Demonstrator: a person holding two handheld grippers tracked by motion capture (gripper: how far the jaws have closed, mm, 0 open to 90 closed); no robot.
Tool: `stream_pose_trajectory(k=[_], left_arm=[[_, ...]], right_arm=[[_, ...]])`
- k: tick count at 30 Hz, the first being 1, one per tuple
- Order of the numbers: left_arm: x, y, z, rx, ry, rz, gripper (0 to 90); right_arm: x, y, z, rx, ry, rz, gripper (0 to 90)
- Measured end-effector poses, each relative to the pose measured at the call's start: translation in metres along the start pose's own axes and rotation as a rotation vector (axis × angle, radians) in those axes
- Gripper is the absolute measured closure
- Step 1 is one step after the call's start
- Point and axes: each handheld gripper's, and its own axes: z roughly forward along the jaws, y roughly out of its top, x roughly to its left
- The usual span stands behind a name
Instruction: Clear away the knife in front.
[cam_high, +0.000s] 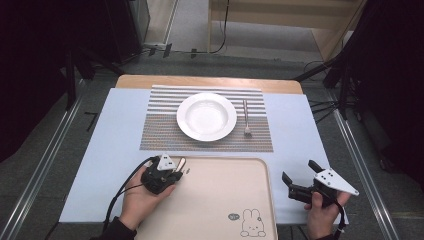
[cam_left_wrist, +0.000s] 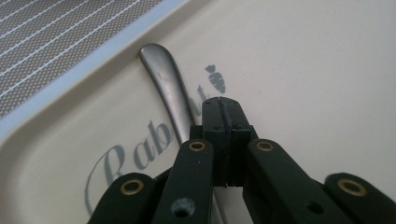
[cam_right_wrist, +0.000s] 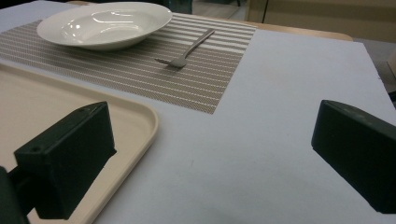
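Left gripper (cam_left_wrist: 219, 105) jaws clamp the utensil handle (cam_left_wrist: 164, 79) at lower left of the tray (cam_high: 250, 195); thin, slick metal may pivot or slip; right gripper (cam_high: 296, 184) jaws wide, empty.

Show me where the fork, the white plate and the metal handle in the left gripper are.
fork (cam_high: 246, 118), high view, middle of its handle.
white plate (cam_high: 206, 116), high view, bare centre of the bowl.
metal handle (cam_left_wrist: 164, 79), left gripper view, broad rounded end lying on the tray.
left gripper (cam_left_wrist: 220, 105), left gripper view, closed jaw tips.

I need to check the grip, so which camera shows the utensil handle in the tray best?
The left gripper view: the metal handle runs up close into the shut left tool. The high view shows a sliver beside that tool.
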Motion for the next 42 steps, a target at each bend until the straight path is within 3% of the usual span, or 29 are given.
stream_pose_trajectory(k=[20,23,27,28,29,31,35,38,42], left_arm=[[0.022,-0.034,-0.026,-0.035,0.024,-0.075,89.6],[0.025,-0.04,-0.029,-0.077,0.02,-0.092,89.6],[0.031,-0.046,-0.04,-0.172,-0.004,-0.11,89.4],[0.033,-0.047,-0.042,-0.192,-0.008,-0.114,86.4],[0.036,-0.048,-0.044,-0.203,-0.019,-0.124,77.1],[0.042,-0.051,-0.048,-0.241,-0.052,-0.154,74.9],[0.05,-0.056,-0.057,-0.313,-0.043,-0.18,61.0],[0.051,-0.058,-0.064,-0.357,-0.005,-0.188,46.2],[0.056,-0.063,-0.074,-0.426,0.002,-0.228,38.4]], right_arm=[[0.0,0.0,0.001,0.0,0.001,-0.001,0.0],[0.0,0.0,0.001,0.002,0.001,-0.001,0.0],[0.001,0.0,0.001,0.001,0.001,-0.002,0.0],[0.001,0.0,0.001,0.001,0.002,-0.002,0.0],[0.0,0.0,0.001,0.002,0.0,0.001,0.0],[0.0,0.0,0.001,0.004,-0.001,0.002,0.0],[0.0,0.0,0.001,0.004,0.0,0.0,0.0],[0.001,0.0,0.002,0.005,0.0,-0.002,0.0],[0.0,0.0,0.002,0.005,0.0,0.0,0.0]])
